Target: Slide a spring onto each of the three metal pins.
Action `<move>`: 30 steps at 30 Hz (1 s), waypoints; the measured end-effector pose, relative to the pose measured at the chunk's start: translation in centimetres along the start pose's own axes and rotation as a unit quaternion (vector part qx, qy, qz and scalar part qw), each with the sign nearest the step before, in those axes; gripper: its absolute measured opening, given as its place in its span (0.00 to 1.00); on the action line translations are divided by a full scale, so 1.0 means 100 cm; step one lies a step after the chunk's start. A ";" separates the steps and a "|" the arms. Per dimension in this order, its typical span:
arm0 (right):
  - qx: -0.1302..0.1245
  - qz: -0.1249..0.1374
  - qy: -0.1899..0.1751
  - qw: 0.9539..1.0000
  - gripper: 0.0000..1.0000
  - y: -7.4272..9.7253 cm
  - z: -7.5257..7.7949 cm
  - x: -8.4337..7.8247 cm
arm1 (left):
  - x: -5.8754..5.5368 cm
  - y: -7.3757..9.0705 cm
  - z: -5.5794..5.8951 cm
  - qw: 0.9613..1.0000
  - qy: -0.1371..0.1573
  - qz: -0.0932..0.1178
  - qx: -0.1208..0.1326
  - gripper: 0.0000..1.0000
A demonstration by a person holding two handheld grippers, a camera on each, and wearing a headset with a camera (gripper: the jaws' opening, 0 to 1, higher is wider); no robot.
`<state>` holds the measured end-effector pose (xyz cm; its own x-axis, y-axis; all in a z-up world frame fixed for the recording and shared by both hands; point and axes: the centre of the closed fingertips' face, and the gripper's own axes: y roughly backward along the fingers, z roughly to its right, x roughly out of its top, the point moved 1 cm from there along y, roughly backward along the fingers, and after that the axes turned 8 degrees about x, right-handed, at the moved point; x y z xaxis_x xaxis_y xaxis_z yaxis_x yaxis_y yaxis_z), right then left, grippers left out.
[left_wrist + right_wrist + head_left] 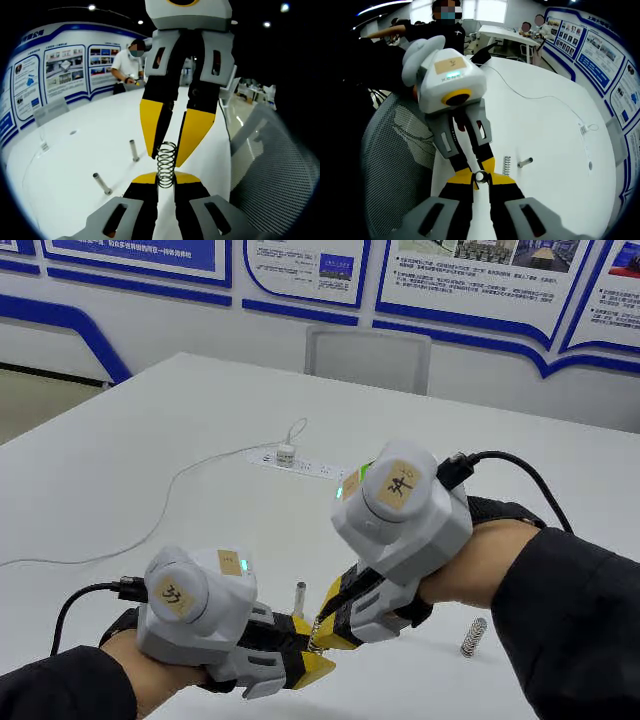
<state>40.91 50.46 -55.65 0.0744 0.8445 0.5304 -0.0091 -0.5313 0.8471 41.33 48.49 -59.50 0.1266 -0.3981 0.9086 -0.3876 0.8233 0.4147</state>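
In the head view, the left tool (308,658) sits at the lower left, low over the white worktop (150,470). Its yellow jaws are pressed together on the bottom end of a spring (317,633). Just above it in the frame, one metal pin (299,598) stands upright on the worktop. The spring slants up to the right tool (332,623), in the middle of the frame, which points down and to the left. Its jaws squeeze the top end of the spring, one jaw on each side. So the spring hangs between the two tools, near the bottom middle of the frame. I cannot tell if a pin is inside it. At the lower right, a loose spring (473,637) lies flat on the worktop, well apart from the metal pin.

In the left gripper view, a lower pin (102,183) and an upper pin (134,150) stand on the worktop at the lower left of the frame. The held spring is to their right, in the middle.
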 end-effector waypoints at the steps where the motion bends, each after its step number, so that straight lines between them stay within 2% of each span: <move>1: 0.000 0.003 -0.002 1.000 0.12 0.000 0.000 0.000 | 0.000 0.000 0.000 1.000 0.003 0.001 0.000 0.11; 11: -0.001 0.022 -0.005 1.000 0.12 -0.001 -0.001 0.003 | -0.002 -0.001 0.001 1.000 -0.002 -0.004 -0.003 0.12; 16: -0.009 0.031 -0.015 0.999 0.12 0.005 0.005 -0.001 | -0.004 0.000 -0.001 1.000 0.000 -0.009 0.001 0.20; 23: -0.034 0.041 -0.040 0.998 0.12 0.021 0.021 -0.015 | 0.000 0.011 -0.016 0.999 0.017 0.003 0.027 0.25; 30: -0.058 0.050 -0.059 0.995 0.12 0.037 0.036 -0.026 | 0.000 0.017 -0.025 0.999 0.023 0.007 0.043 0.30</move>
<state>44.22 46.04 -54.01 0.1844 0.7705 0.6101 -0.1372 -0.5945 0.7923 42.97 50.96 -58.69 0.1612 -0.3672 0.9161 -0.4655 0.7902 0.3986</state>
